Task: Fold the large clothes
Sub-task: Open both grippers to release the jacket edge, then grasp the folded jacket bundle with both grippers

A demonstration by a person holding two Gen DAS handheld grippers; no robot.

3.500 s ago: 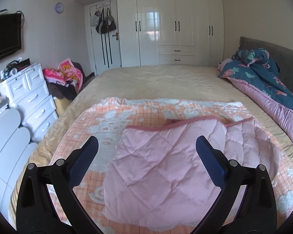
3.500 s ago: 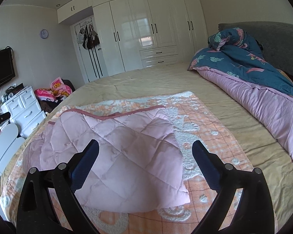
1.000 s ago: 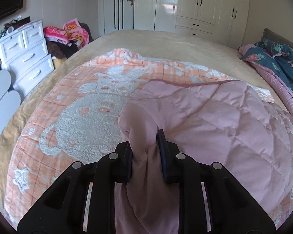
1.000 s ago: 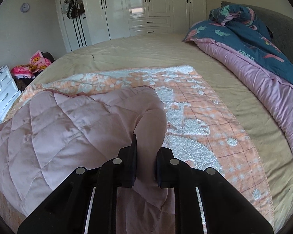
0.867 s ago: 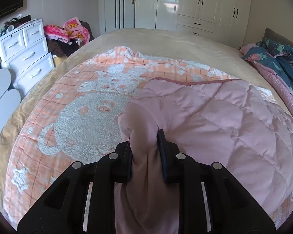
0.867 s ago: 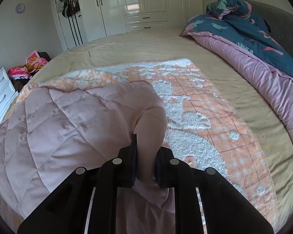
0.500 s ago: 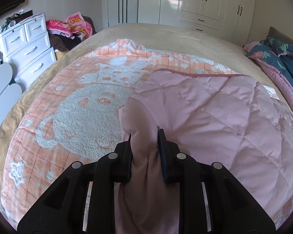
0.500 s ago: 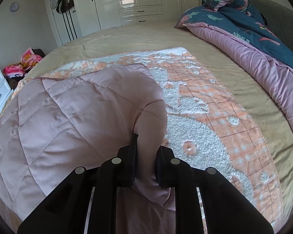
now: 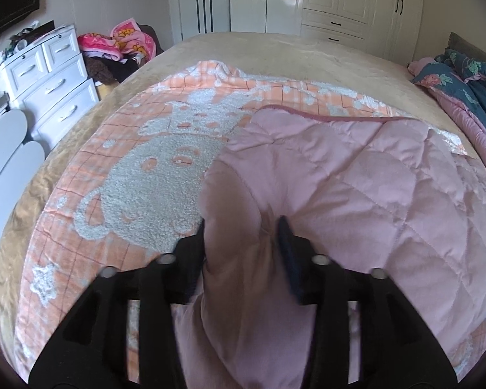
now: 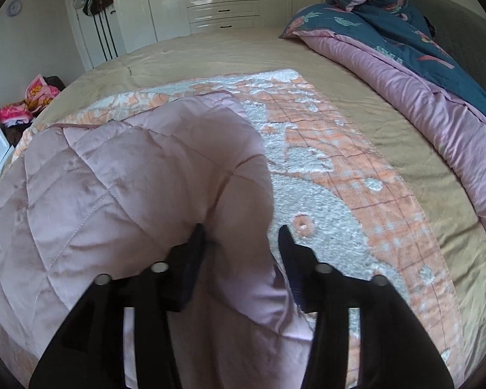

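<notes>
Both grippers parted around the pink quilted garment [image 9: 356, 178]
Left gripper [image 9: 243, 240] and right gripper [image 10: 241, 243] released, fabric between fingers, atop the orange blanket [image 9: 129, 168]

A few seconds back both my grippers hung spread wide above the pink quilted garment [image 9: 356, 175], which lay flat on the orange blanket [image 9: 139, 168]. Then each one pinched a near corner and carried it forward. Now my left gripper [image 9: 241, 231] has parted its fingers, the fabric sitting loosely between them, and my right gripper [image 10: 241, 236] has spread likewise, its right finger apart from the cloth. The garment's near edge has come forward over itself.
</notes>
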